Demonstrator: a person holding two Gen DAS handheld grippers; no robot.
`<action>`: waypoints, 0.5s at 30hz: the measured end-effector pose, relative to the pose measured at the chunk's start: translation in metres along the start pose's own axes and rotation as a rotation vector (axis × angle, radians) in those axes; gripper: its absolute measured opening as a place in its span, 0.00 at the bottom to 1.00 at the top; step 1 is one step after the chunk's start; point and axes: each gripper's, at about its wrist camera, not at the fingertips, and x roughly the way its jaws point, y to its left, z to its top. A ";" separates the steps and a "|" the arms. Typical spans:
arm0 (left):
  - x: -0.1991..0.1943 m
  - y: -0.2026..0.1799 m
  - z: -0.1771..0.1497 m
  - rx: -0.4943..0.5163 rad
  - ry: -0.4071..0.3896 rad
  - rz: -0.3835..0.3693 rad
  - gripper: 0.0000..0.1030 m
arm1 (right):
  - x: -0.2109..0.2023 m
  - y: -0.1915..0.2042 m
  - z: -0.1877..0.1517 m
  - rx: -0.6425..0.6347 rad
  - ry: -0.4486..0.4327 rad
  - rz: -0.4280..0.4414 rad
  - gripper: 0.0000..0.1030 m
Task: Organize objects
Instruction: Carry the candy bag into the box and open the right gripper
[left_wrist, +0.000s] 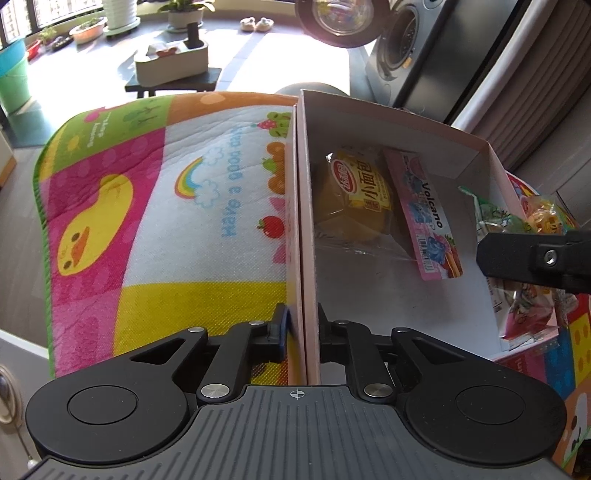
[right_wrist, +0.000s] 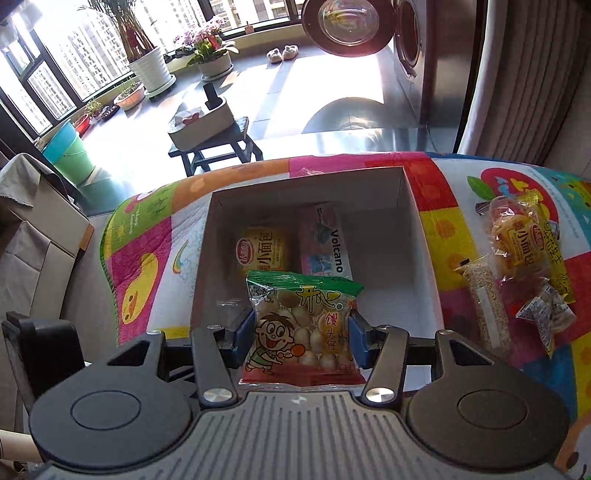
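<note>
Standing upright in right tool (right_wrist: 302, 328), snack bag (right_wrist: 301, 325)

A colourful cartoon-printed mat (right_wrist: 443, 206) is covering the supporting surface, showing a yellow duck (left_wrist: 92, 225) and a rainbow (left_wrist: 192, 181) on its left part. An open white cardboard box (right_wrist: 421, 236) is sitting directly on the mat near its middle. To the right of the box, a loose cluster of wrapped snacks is lying on the mat: a small bread packet (right_wrist: 521, 243), a clear pouch of pale grains (right_wrist: 487, 306) and a small silver-wrapped candy (right_wrist: 546, 317).
</note>
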 end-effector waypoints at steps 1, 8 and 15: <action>0.000 0.000 0.000 0.000 0.000 -0.001 0.15 | 0.004 0.000 -0.003 0.003 0.007 -0.002 0.50; 0.001 0.000 0.000 -0.002 -0.002 -0.003 0.15 | 0.023 -0.001 -0.012 -0.003 0.020 -0.003 0.54; 0.001 -0.002 0.001 -0.010 0.001 0.016 0.14 | -0.001 -0.032 -0.019 -0.008 -0.030 -0.052 0.59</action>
